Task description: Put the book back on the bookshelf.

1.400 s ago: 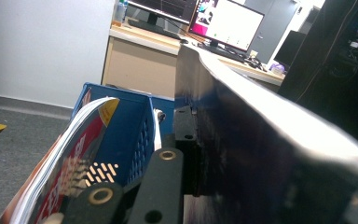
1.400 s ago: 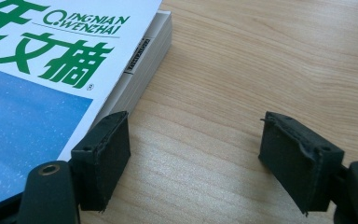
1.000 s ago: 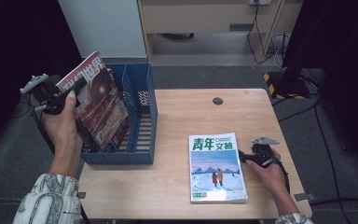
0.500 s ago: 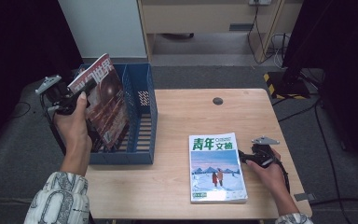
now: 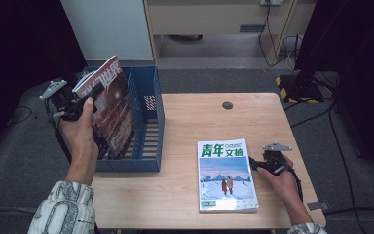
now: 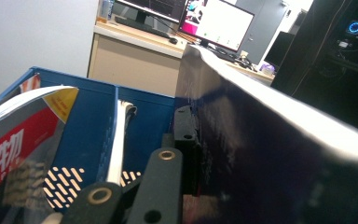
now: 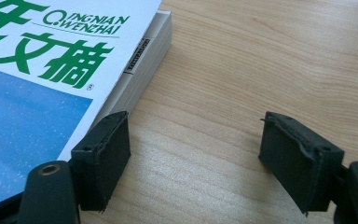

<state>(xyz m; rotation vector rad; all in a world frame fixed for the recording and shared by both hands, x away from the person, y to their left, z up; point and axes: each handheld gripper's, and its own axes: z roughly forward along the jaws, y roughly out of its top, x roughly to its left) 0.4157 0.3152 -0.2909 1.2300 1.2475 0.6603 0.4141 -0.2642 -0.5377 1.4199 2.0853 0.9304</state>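
A dark red magazine [image 5: 111, 109] stands tilted over the left compartment of the blue file rack [image 5: 152, 124], and my left gripper [image 5: 93, 92] is shut on its top edge. In the left gripper view the jaws [image 6: 179, 140] pinch the dark cover [image 6: 270, 154] above the rack's blue wall [image 6: 91, 121]. A blue-and-white magazine [image 5: 226, 175] with green characters lies flat on the table. My right gripper [image 5: 254, 164] rests open on the wood at that magazine's right edge. In the right gripper view its left pad [image 7: 105, 156] sits against the magazine's [image 7: 51, 70] spine side, with nothing between the jaws [image 7: 193, 149].
The rack holds another magazine [image 6: 14, 140] with red lettering and a thin white one [image 6: 119, 135] against a divider. A small dark round cap [image 5: 227, 105] sits in the wooden table [image 5: 199, 117] near its far edge. Cabinets and cables lie beyond the table.
My left hand has carried the red magazine a little to the right, over the rack, and stood it more upright. The right hand and its gripper have kept still.
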